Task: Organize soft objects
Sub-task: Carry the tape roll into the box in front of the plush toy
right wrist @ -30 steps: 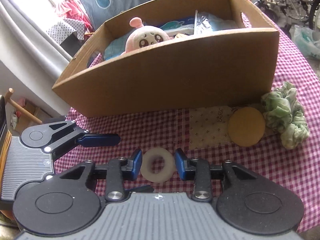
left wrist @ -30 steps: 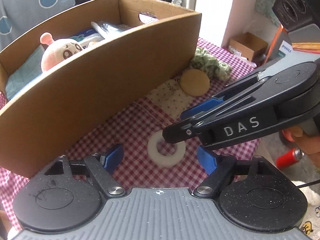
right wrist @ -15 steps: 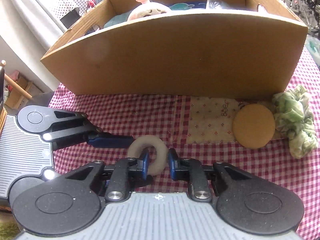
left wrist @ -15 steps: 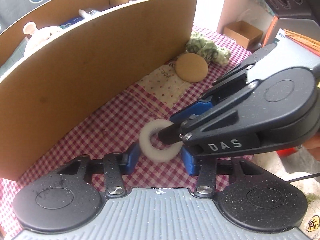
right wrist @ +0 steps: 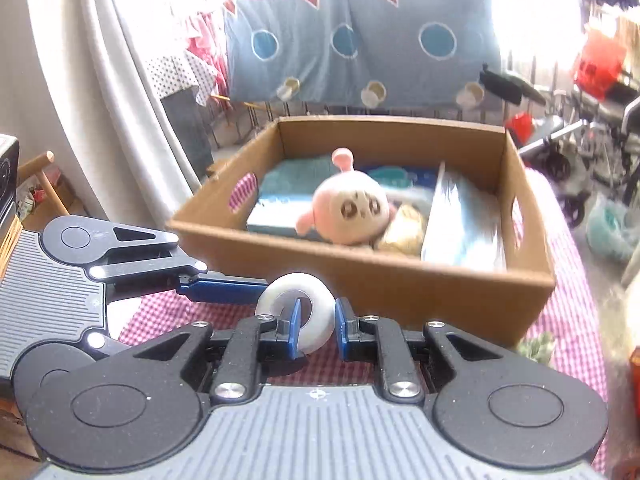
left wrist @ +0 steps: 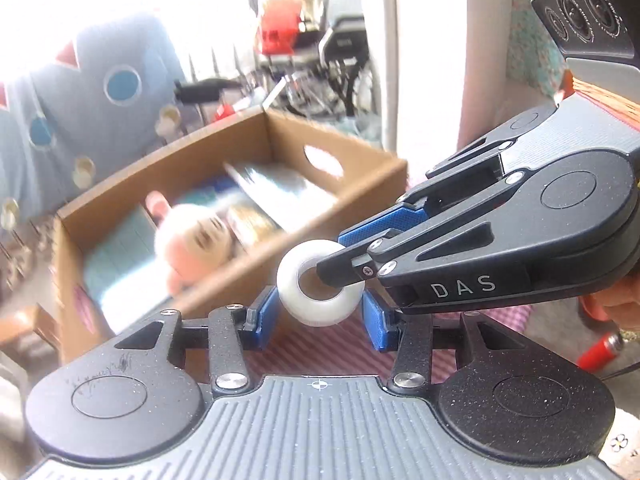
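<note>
1. Step in hand, judged: carrying the white foam ring (left wrist: 320, 288) over to the cardboard box (right wrist: 360, 276) and releasing it inside. Ring is off the checked tablecloth (right wrist: 568, 320) and below the near wall's rim in both views.
2. Left gripper (left wrist: 318, 316): jaws partly drawn in, one blue pad at each outer flank of the ring. In the left wrist view both pads sit close against it; firm contact on the right-hand pad cannot be confirmed.
3. Right gripper (right wrist: 316, 330): jaws nearly together, pinching one side of the ring. One pad passes through the hole, the other bears on the outer edge; the foam band sits between them.
4. Ring position: centre of the left wrist view just above the left pads; lower centre of the right wrist view, in front of the box's near wall.
5. To do this well: raise both tools together so the ring is not twisted or torn, clear the near wall's rim, then move over the open space.
6. Box contents: pink plush toy (right wrist: 350, 210) centre, blue folded items left and right. Free room looks small; aim at a gap, not onto the plush.
7. Release order, suggested: open the left gripper first, then slide the threaded right pad out.
</note>
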`<state>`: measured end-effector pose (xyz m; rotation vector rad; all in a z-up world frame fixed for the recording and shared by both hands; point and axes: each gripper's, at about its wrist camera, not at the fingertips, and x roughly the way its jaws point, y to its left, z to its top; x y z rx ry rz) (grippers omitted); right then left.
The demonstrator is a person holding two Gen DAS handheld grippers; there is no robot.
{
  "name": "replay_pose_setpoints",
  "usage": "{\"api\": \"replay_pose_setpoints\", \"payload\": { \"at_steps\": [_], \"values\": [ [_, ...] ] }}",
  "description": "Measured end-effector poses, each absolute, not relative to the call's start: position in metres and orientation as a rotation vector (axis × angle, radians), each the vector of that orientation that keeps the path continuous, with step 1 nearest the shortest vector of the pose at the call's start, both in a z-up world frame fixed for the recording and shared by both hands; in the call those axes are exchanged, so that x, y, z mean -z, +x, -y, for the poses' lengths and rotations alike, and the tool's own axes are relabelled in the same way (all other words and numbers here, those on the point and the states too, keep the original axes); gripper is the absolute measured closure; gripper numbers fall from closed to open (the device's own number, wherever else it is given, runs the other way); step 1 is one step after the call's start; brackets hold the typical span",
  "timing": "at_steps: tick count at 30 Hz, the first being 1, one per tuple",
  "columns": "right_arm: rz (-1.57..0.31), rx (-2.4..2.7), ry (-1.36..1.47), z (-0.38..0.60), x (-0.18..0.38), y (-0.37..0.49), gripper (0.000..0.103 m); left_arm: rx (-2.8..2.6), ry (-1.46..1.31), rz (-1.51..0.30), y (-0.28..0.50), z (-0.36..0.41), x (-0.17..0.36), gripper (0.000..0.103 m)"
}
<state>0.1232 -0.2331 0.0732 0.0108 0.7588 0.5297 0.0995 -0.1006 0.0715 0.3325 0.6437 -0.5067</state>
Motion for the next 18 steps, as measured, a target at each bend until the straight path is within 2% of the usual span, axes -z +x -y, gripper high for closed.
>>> {"api": "replay_pose_setpoints", "payload": {
  "at_steps": [4,8,14,18],
  "values": [
    [-0.654,-0.564,-0.036,0.227,-0.113,0.137,0.083,0.480,0.328,-0.623,0.127,0.091,-0.095,0.058],
    [-0.661,-0.602,-0.060,0.216,-0.132,0.175,0.083,0.501,0.251,-0.732,0.177,0.078,-0.097,0.058],
    [-0.871,-0.665,-0.011,0.201,-0.110,0.263,0.083,0.557,0.004,-1.032,0.256,0.049,-0.058,0.058],
    [-1.057,-0.683,0.075,0.197,-0.073,0.308,0.083,0.565,-0.057,-1.150,0.278,0.042,-0.034,0.058]
  ]
}}
